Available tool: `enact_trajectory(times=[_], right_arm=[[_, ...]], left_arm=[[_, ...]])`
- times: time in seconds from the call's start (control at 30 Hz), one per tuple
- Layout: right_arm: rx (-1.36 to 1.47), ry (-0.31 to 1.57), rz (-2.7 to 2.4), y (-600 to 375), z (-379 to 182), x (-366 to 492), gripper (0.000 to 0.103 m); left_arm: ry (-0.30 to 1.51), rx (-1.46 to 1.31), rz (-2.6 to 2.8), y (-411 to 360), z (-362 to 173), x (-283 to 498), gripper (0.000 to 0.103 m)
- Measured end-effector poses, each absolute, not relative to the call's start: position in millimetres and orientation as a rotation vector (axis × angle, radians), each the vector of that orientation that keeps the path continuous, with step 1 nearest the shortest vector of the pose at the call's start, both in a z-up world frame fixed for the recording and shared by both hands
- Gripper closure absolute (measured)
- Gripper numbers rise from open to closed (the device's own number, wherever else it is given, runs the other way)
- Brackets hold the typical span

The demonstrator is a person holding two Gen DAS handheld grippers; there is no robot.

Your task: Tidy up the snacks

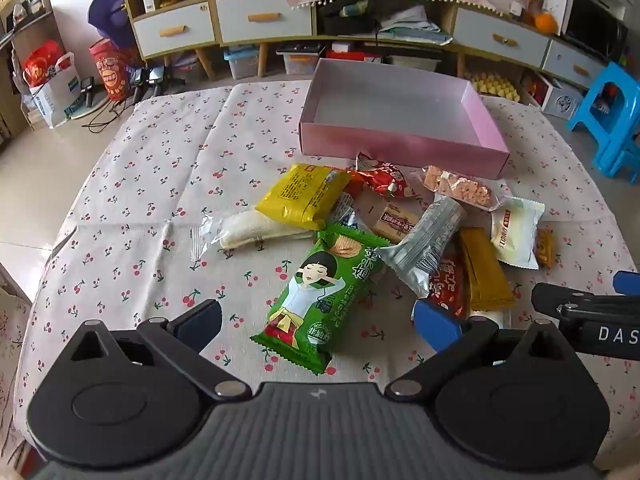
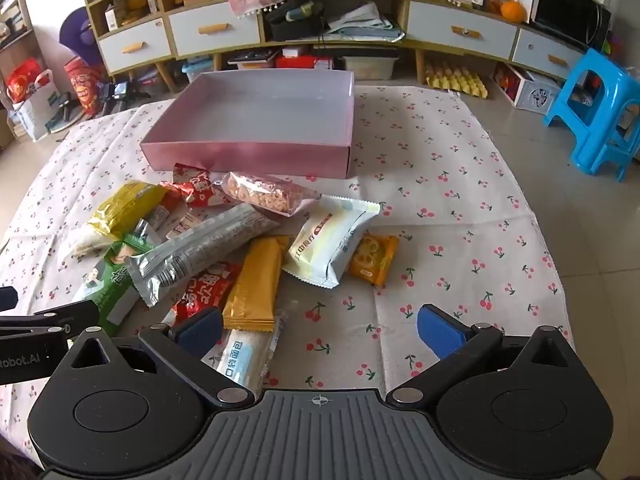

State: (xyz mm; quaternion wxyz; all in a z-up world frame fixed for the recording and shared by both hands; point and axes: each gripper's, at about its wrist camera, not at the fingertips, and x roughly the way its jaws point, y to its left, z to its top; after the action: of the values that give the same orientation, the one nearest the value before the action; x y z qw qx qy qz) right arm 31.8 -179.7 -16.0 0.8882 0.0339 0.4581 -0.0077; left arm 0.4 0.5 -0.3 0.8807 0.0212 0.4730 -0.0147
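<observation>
An empty pink box [image 1: 404, 150] [image 2: 248, 156] stands at the far side of the table. In front of it lies a heap of wrapped snacks: a green pack [image 1: 316, 300] [image 2: 108, 284], a yellow pack [image 1: 300, 194] [image 2: 120, 208], a silver pack [image 1: 424, 248] [image 2: 200, 252], a gold bar [image 1: 484, 272] [image 2: 256, 280], a cream pack [image 1: 516, 232] [image 2: 328, 240] and a small orange cookie pack [image 2: 374, 258]. My left gripper [image 1: 318, 322] hangs open above the green pack's near end. My right gripper [image 2: 320, 328] is open over bare cloth, its left finger [image 2: 200, 330] beside a white bread pack [image 2: 244, 356].
The table wears a cherry-print cloth [image 1: 140, 200] [image 2: 460, 208]. Behind it runs a low cabinet with drawers [image 1: 260, 16] [image 2: 460, 32]. A blue plastic stool [image 1: 612, 116] [image 2: 596, 116] stands at the right, and red bags [image 1: 108, 68] sit on the floor at the left.
</observation>
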Motion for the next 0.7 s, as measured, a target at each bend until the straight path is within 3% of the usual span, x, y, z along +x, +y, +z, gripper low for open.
enact_trajectory(times=[0.7], right_arm=[[0.066,0.956,-0.037,-179.1,-16.0,32.2,0.0]], left_arm=[[0.971,0.06,-0.027,-0.6,-2.0,-3.1,0.0]])
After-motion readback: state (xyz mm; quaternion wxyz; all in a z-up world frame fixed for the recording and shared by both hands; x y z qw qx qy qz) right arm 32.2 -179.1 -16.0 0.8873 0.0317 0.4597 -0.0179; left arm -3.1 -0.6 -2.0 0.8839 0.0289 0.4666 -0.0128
